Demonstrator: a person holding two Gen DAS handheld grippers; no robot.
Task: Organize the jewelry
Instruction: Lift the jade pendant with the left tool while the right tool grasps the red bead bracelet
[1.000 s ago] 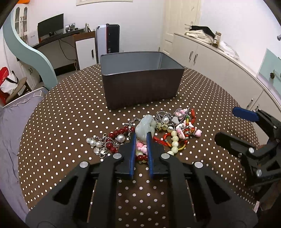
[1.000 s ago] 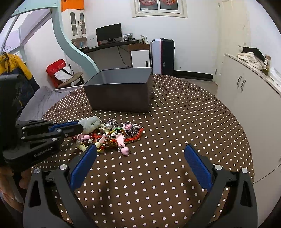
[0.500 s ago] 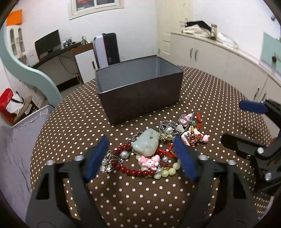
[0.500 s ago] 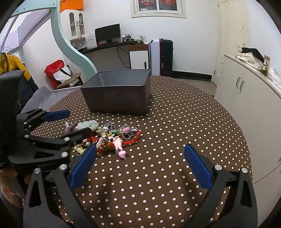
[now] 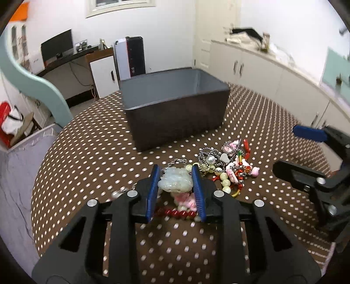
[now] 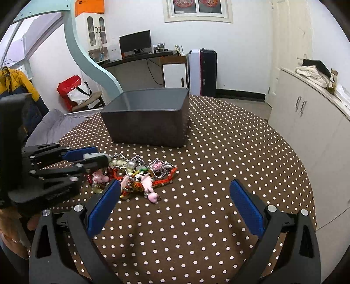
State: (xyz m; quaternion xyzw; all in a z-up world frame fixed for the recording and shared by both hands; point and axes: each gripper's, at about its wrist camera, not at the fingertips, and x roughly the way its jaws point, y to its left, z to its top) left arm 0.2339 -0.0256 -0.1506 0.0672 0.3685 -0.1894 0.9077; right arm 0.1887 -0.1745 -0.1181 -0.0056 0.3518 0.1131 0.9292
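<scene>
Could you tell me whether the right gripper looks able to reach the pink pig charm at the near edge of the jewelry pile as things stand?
Probably yes: the right gripper is open, and the pink pig charm lies just ahead of it on the pile's near edge, apart from the left gripper.

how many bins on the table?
1. The bin sits on the far side of the table, behind the jewelry pile; nothing visible inside, though its floor is partly hidden.

No text can be read in either view. The orange box [image 6: 89,7] high above the white cabinet [image 6: 97,32] carries marks, and the left gripper [image 6: 91,156] embossed lettering, both too blurred.
</scene>
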